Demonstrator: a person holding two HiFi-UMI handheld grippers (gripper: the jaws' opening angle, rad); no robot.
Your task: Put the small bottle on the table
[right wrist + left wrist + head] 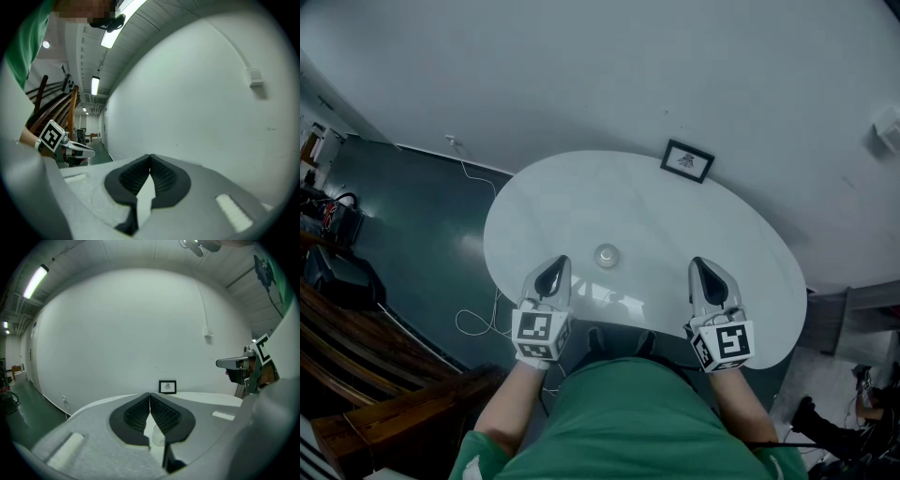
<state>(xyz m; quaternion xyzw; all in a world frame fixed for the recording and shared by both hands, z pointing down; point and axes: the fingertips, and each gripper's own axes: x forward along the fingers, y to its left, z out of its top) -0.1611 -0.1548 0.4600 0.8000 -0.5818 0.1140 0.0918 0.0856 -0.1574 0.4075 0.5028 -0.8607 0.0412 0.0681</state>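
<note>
Left hand-held gripper (553, 272): jaws closed tip to tip, nothing between them. Right hand-held gripper (705, 274): likewise closed and empty. Both sit over the near part of the white oval tabletop (628, 197). The small clear bottle (607, 255) stands upright on the tabletop between the two grippers, touching neither.

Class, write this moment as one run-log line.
left gripper: shut, empty | right gripper: shut, empty | small bottle: on table, between grippers

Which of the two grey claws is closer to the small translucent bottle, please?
The left claw; the bottle stands nearer its tip than that of the right claw.
</note>
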